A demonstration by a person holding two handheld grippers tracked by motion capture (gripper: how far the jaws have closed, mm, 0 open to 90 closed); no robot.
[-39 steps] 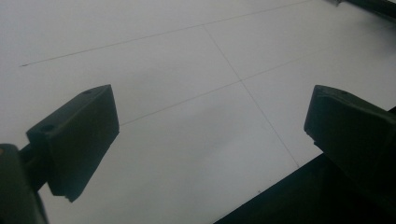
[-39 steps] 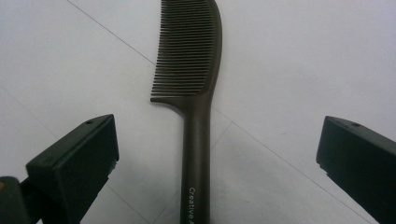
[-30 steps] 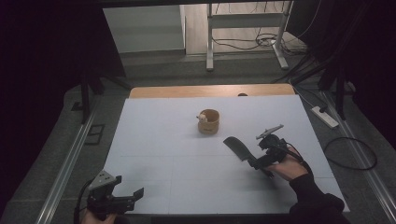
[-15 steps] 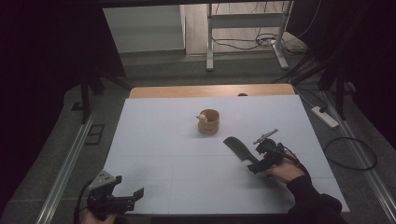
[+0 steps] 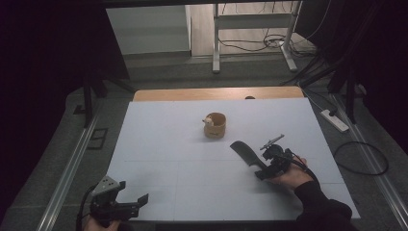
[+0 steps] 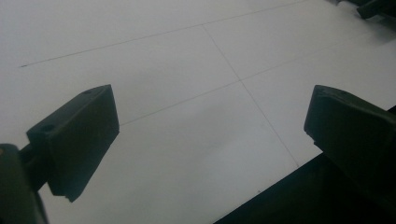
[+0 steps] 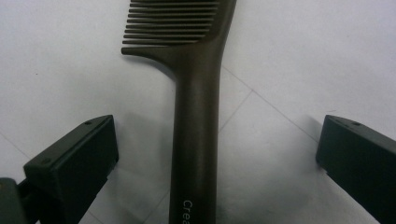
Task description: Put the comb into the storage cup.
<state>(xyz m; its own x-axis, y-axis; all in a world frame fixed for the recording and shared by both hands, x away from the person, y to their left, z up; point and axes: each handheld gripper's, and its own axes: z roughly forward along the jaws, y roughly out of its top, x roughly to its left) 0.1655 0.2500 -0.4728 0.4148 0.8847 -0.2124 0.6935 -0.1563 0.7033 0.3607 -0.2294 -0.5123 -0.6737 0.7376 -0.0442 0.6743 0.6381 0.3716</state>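
Comb (image 7: 197, 116) handle runs straight up between the right gripper's (image 7: 217, 163) two black jaws, which stand wide apart with a clear strip of white table on either side of it, so neither jaw touches it. Going left to right in the high view: the left gripper (image 5: 132, 204) sits at the near left edge of the white table (image 5: 163, 144), held from below by a hand (image 5: 101, 224), well apart from everything else. In its own view its jaws are spread wide with nothing but bare tabletop between them. Farther in, near the middle, stands a small wooden cup (image 5: 215, 125) with a pale object at its rim, ahead and to the left of the right gripper. Next comes the dark comb, lying flat on the table, its toothed end pointing away from the right gripper toward the cup and its handle end reaching in under the gripper's nose. The right gripper rests low over that handle, held in the person's right hand (image 5: 288, 177), a black sleeve (image 5: 322, 209) behind it. White lettering shows at the handle's near end.
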